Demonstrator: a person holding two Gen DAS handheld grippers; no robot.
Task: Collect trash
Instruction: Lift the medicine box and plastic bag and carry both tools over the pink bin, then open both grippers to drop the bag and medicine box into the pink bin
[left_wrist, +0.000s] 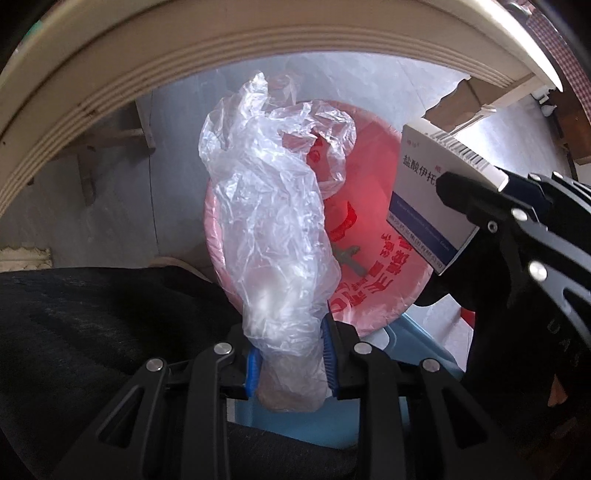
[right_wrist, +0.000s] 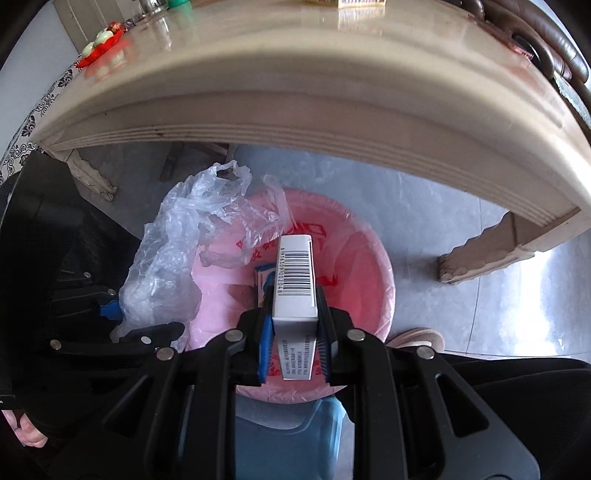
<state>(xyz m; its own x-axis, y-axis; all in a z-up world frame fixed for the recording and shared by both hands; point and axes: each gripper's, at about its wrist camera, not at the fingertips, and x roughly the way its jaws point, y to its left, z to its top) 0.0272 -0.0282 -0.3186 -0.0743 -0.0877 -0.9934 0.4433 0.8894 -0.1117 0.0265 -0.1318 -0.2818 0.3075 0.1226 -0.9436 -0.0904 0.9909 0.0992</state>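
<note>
The open mouth of the round bin lined with a pink plastic bag is partly overhung on its left by a crumpled clear plastic bag and at its centre by a white barcoded carton. The right half of the opening is left unobstructed. Room above is limited by the cream moulded table edge. A carved table leg stands to the right, apart from the bin, on bare grey floor.
</note>
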